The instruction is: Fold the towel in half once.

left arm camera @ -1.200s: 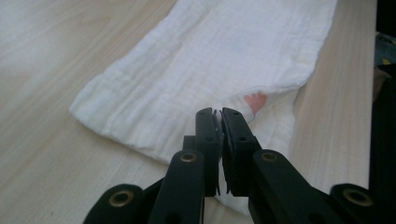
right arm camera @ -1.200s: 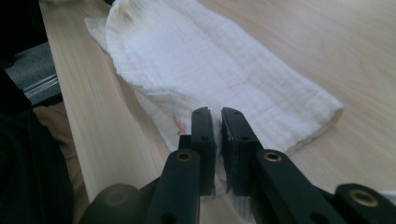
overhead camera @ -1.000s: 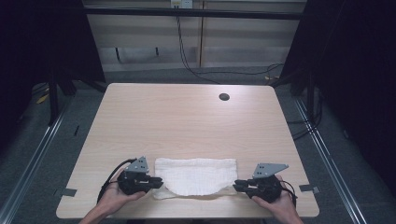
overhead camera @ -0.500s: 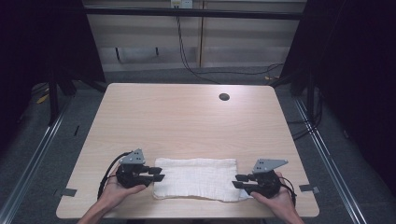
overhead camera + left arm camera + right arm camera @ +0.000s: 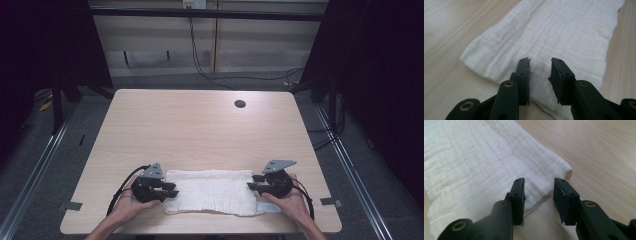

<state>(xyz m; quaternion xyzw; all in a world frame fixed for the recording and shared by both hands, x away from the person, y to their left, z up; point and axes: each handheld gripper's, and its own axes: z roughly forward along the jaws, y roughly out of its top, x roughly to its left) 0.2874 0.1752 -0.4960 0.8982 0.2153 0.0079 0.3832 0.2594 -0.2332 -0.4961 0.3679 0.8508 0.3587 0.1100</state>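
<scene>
A: What are we looking at on the table [image 5: 200,130]?

B: We are seeing a white folded cloth [image 5: 212,191] lying flat near the front edge of the wooden top, stretched sideways between the two hands. A small dark round hole [image 5: 240,104] is sitting well apart from it, toward the far right.

A: And what is the left gripper [image 5: 169,190] doing?

B: We are watching it rest at the cloth's left end. In the left gripper view its jaws are standing partly apart over the cloth's near edge, with the crinkled fabric [image 5: 564,35] showing in the gap. The pads are not pressing on anything, so it is holding nothing. Its jaws have just been opening and then easing slightly back.

A: The right gripper [image 5: 255,183]?

B: We are seeing it at the cloth's right end, the person's hand [image 5: 290,200] wrapping it from below. In the right gripper view its jaws are also standing partly apart above the folded corner [image 5: 554,167], gripping nothing. They have just been opening. A lower layer of the cloth is sticking out under that hand.
</scene>
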